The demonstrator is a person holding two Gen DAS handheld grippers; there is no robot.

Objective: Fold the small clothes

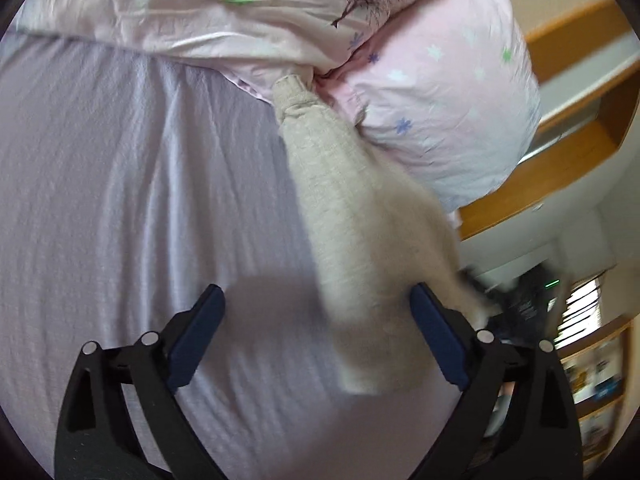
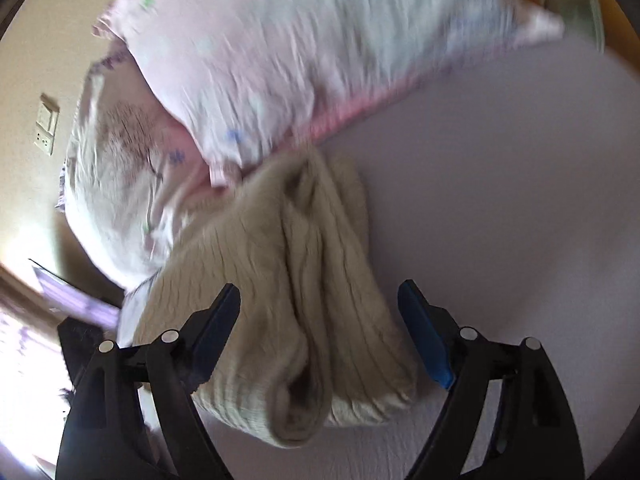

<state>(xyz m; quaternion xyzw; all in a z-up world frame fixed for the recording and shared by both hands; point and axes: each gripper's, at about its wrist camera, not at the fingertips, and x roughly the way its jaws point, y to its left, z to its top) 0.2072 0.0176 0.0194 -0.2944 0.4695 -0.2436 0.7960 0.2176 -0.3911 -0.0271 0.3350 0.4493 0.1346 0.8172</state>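
A beige knitted garment (image 1: 352, 240) lies on the lavender bed sheet (image 1: 120, 180), one long sleeve reaching up to the pillows. My left gripper (image 1: 316, 300) is open, its jaws wide apart; the garment's near edge lies between them, closer to the right finger (image 1: 436, 336). In the right wrist view the same beige knit (image 2: 296, 280) lies bunched in folds on the sheet (image 2: 500, 200), with a ribbed cuff nearest the camera. My right gripper (image 2: 320, 296) is open and straddles the bunched knit. Both views are blurred by motion.
Pink patterned pillows (image 1: 440, 92) and a pale quilt (image 1: 180, 8) lie at the head of the bed, touching the garment. A wooden bed frame and shelf (image 1: 560, 140) stand to the right. A wall socket (image 2: 46, 128) shows at left.
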